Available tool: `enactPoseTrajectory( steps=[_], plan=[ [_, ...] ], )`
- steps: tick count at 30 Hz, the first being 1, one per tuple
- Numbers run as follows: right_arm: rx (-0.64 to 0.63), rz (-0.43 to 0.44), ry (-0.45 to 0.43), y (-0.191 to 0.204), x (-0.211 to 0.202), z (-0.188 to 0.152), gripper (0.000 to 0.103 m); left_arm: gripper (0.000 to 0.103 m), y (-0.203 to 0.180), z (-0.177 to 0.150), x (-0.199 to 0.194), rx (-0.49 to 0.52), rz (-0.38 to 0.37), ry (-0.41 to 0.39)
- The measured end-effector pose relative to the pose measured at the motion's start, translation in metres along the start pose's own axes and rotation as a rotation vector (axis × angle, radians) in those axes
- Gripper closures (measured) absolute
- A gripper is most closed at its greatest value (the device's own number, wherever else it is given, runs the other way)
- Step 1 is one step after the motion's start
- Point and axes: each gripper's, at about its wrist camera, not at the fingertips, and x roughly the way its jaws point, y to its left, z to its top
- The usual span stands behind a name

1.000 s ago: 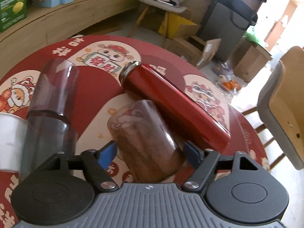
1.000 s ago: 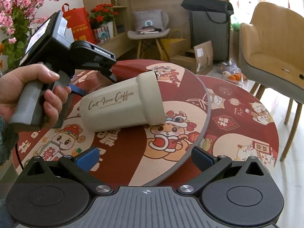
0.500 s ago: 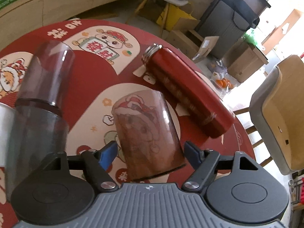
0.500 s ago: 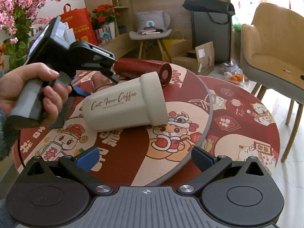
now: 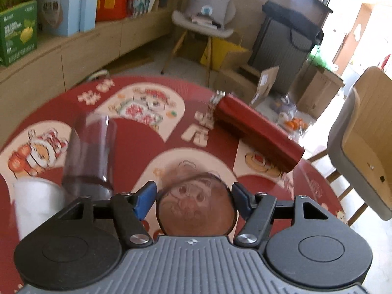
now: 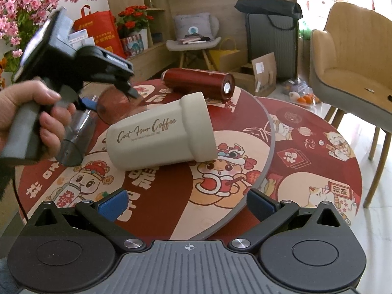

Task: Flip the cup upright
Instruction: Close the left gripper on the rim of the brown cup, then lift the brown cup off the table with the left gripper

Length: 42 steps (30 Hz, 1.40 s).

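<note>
The left hand-held gripper (image 5: pixel 193 197) squeezes a see-through brown round cup (image 5: pixel 196 205) between its blue pads, lifted above the red cartoon surface (image 6: pixel 156 196), while the right hand-held gripper (image 6: pixel 187 202) waits wide open.

Wood shelving (image 5: pixel 73 49), grey chair (image 5: pixel 205 24), tan armchair (image 6: pixel 352 56), cardboard boxes (image 5: pixel 316 93), bright daylight rt.

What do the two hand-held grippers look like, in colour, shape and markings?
Both look alike. The left hand-held gripper and the right hand-held gripper each have a grey ribbed body with a small crosshair mark, two round black discs, black link arms with silver pivot screws, and blue finger pads. Seen from the right wrist view, the left one has a grey pistol-style handle, held by a bare hand.
</note>
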Motion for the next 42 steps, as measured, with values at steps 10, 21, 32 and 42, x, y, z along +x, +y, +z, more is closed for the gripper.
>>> enactPoseTrajectory(
  steps=[10, 21, 32, 42],
  plan=[
    [0.001, 0.0, -0.003, 0.0, 0.0, 0.0, 0.0, 0.035, -0.001, -0.004, -0.005, 0.014, -0.006, 0.015],
    [0.001, -0.001, -0.003, -0.001, 0.001, 0.001, 0.0, 0.035, 0.002, -0.007, -0.005, 0.019, 0.001, 0.033],
    [-0.001, -0.002, -0.002, 0.0, 0.002, 0.0, 0.0, 0.035, 0.003, -0.008, -0.004, 0.016, 0.009, 0.04],
    [0.0, -0.001, -0.003, 0.0, 0.002, 0.0, 0.0, 0.035, 0.0, -0.01, -0.003, 0.013, 0.01, 0.04]
  ],
)
